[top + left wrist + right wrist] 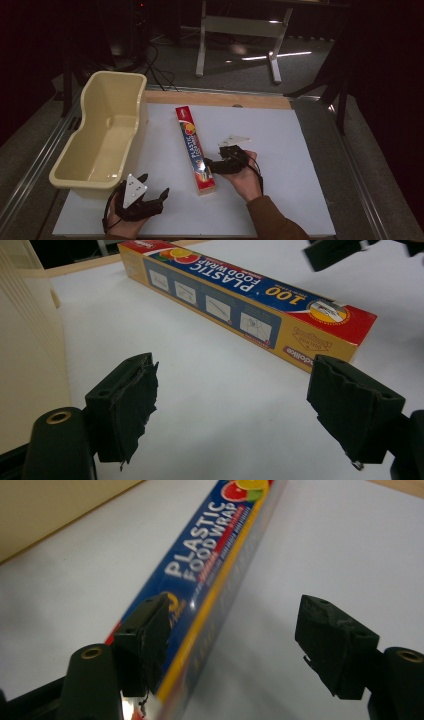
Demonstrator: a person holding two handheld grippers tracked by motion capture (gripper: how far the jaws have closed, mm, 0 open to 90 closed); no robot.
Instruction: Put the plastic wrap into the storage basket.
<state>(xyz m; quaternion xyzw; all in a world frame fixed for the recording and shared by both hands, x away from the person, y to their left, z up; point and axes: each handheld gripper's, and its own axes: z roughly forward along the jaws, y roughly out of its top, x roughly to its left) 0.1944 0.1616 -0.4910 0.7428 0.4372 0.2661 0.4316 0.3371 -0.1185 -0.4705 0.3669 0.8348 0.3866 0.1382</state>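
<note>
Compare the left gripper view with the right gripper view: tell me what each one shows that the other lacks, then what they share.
Left gripper view: the left gripper, jaws wide open over bare white table, the box's yellow side with instruction panels and its near end, and the cream tub close beside. Right gripper view: the right gripper, open, one jaw over the box top, the other beside it, and the "PLASTIC FOOD WRAP" lettering close up. Both: the food wrap box lying flat on the white table.

Blue, red and yellow food wrap box (195,150), cream tub (100,135), white board (280,150)
</note>
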